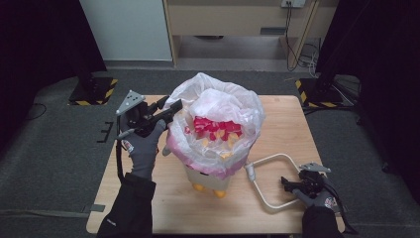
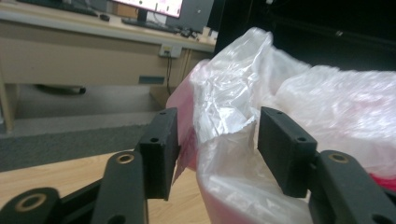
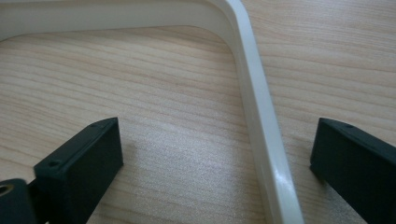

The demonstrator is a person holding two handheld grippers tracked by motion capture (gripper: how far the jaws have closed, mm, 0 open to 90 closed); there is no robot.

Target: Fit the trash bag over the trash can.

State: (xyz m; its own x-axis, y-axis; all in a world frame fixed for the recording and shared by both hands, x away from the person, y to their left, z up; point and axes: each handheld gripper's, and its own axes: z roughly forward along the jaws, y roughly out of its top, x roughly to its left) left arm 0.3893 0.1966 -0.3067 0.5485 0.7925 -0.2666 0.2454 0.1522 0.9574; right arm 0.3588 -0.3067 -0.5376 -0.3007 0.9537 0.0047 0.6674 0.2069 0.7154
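A cream bin (image 1: 210,181) lined with a clear, pink-tinted plastic bag (image 1: 223,99) stands mid-table, with red pieces (image 1: 218,126) and some yellow ones inside. My left gripper (image 1: 171,108) is at the bag's left rim. In the left gripper view its jaws (image 2: 217,140) stand apart with a crumpled fold of the bag (image 2: 224,107) between them, not pinched. A white looped handle (image 1: 271,157) lies flat on the table to the bin's right. My right gripper (image 1: 286,182) rests low on the wood, open, its jaws (image 3: 217,154) straddling one bar of the handle (image 3: 261,116).
The wooden table (image 1: 277,213) has bare room at its front and right. Yellow objects (image 1: 219,193) peek out at the bin's foot. Two black stand bases with striped edges (image 1: 91,91) (image 1: 317,91) sit on the floor behind. A desk (image 2: 93,46) stands beyond.
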